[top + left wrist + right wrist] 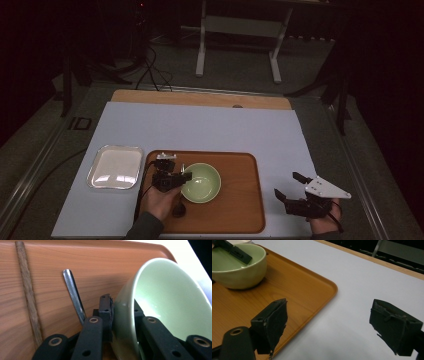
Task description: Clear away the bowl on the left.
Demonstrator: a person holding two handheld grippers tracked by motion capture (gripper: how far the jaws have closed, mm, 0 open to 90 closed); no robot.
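A pale green bowl point(202, 182) stands on the wooden tray point(240, 200). My left gripper point(182, 175) is at the bowl's left rim. In the left gripper view my left gripper point(122, 306) straddles the bowl's wall point(170, 297), one pad against the outside and the other jaw inside, so it is shut on the rim. A metal spoon handle point(72, 292) and a wooden stick point(27, 290) lie on the tray point(75, 257) beside it. My right gripper point(286, 184) point(328, 322) stands open over the white mat, right of the tray, with nothing between its pads.
A shiny rectangular metal tray point(115, 166) sits on the white mat point(200, 127) left of the wooden tray. The right gripper view has the bowl point(242, 275) at the far left of the tray point(294, 290). A white frame stands on the floor beyond the table.
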